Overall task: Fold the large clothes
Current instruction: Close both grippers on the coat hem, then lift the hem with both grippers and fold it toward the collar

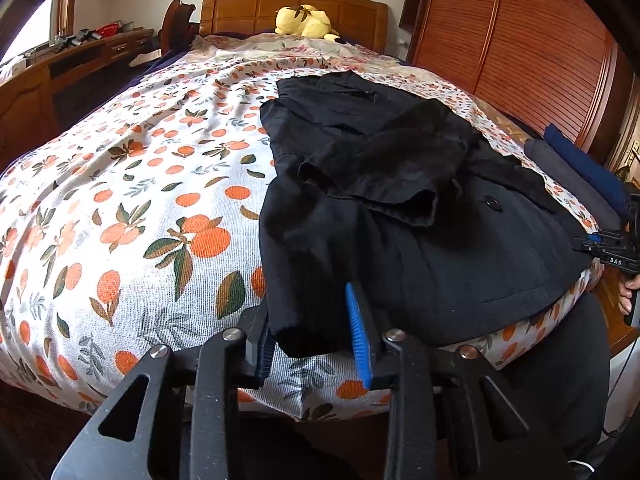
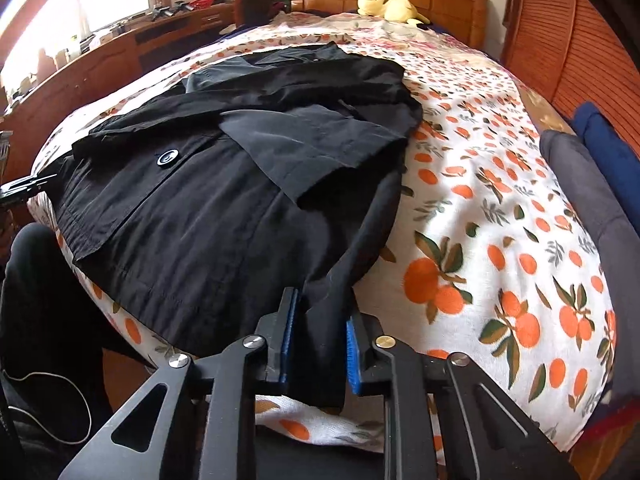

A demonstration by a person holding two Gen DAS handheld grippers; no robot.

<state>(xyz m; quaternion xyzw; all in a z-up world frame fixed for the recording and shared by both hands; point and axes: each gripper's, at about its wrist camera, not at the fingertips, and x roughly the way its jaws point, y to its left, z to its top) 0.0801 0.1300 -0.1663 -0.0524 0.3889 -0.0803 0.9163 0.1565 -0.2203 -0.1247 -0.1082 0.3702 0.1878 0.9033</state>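
A large black coat [image 1: 400, 208] lies on the bed, its sleeves folded across the chest; it also shows in the right wrist view [image 2: 224, 184]. My left gripper [image 1: 312, 332] has its blue-padded fingers around the coat's lower left hem corner, with a gap still between the pads. My right gripper [image 2: 320, 340] has its fingers around the lower right hem corner, cloth filling the gap. The right gripper also shows at the right edge of the left wrist view [image 1: 608, 248].
The bed has an orange-fruit-print cover [image 1: 140, 200]. Folded grey and blue clothes [image 2: 592, 184] lie along the bed's right side. A yellow plush toy [image 1: 306, 22] sits by the wooden headboard. A wooden desk [image 1: 60, 76] stands left, a wardrobe [image 1: 520, 40] right.
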